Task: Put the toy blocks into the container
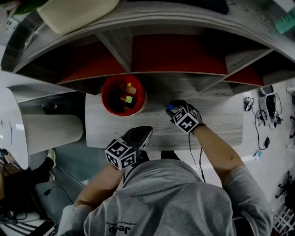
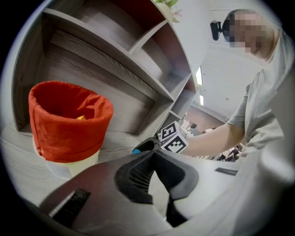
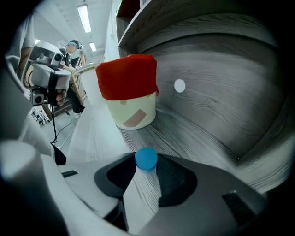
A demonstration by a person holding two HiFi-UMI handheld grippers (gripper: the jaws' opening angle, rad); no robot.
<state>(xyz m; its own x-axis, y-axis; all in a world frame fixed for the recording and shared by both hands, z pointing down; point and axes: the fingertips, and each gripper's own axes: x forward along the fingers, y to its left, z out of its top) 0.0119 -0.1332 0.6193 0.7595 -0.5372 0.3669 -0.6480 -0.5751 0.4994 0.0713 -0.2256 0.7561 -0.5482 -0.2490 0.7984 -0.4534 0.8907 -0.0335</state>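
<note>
A red fabric-lined container (image 1: 107,94) stands on the grey wooden desk (image 1: 216,124), with several coloured toy blocks (image 1: 129,98) inside. It also shows in the left gripper view (image 2: 69,120) and in the right gripper view (image 3: 129,83). A round blue block (image 3: 146,158) rests on the desk to the container's right, and my right gripper (image 3: 146,165) is shut on it, one pad against each side. In the head view the right gripper (image 1: 171,107) sits over the blue block (image 1: 169,106). My left gripper (image 1: 140,133) hovers at the desk's front edge, shut and holding nothing (image 2: 154,154).
A grey shelf unit with red back panels (image 1: 175,53) rises behind the desk. A white rounded cabinet (image 1: 41,131) stands to the left. Cables and small devices (image 1: 267,108) lie on the floor at right. A cream cushion (image 1: 76,14) lies on the shelf top.
</note>
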